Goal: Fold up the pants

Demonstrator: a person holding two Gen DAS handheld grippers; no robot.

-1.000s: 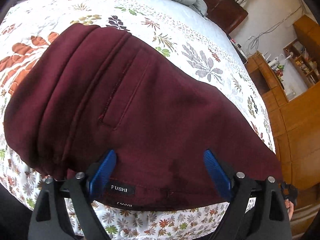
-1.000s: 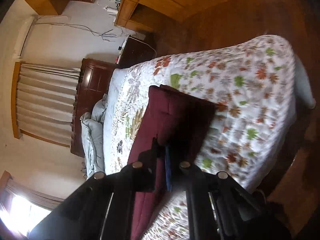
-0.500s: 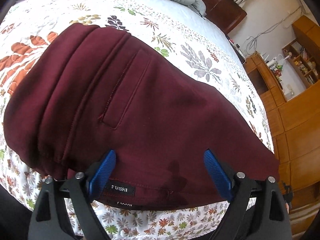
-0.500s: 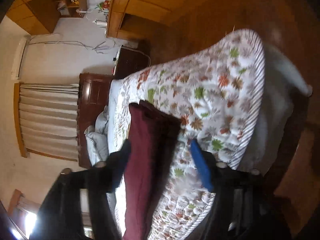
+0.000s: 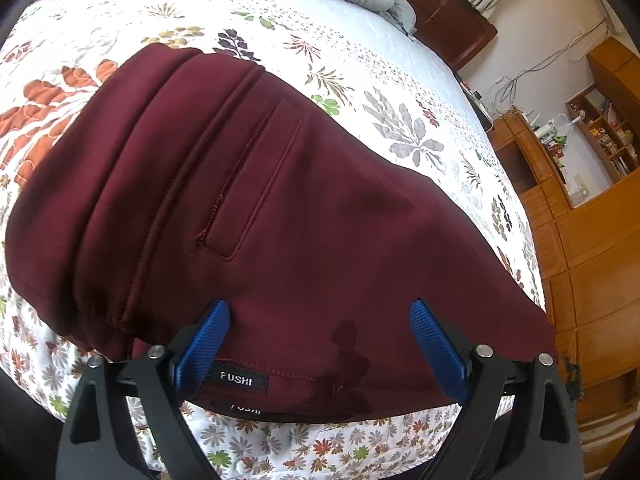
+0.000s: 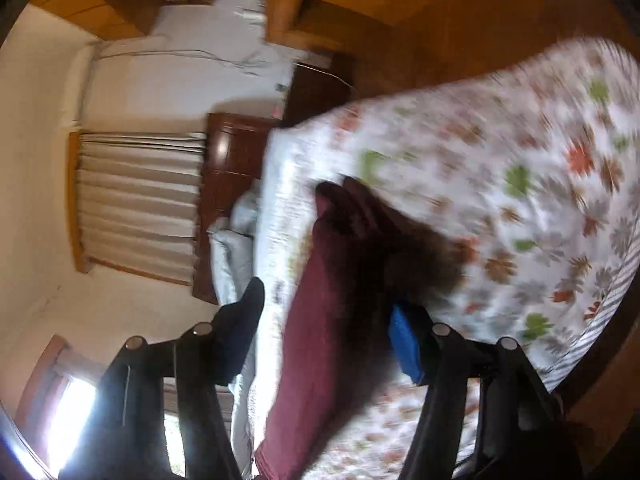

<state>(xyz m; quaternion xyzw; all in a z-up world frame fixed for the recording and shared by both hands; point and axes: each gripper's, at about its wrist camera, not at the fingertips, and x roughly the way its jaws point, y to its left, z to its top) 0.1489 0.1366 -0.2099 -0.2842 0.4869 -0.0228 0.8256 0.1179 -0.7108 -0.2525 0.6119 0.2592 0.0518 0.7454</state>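
The right hand-held gripper (image 6: 326, 334), clamped on the pants (image 5: 280, 220) a second earlier, had let go and stood wide, while the left hand-held gripper (image 5: 318, 344) hovered wide over them, folded on the bed (image 5: 400, 92), suggesting this fold was finished.

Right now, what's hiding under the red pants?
Under the pants you can see the flowery quilt spreading out on every side. Anything lying directly beneath the pants is covered, so I can't tell.

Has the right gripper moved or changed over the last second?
Yes. The right gripper was shut on the pants a second ago; now its jaws stand apart, and the curtain sits elsewhere in its view, so it has swung.
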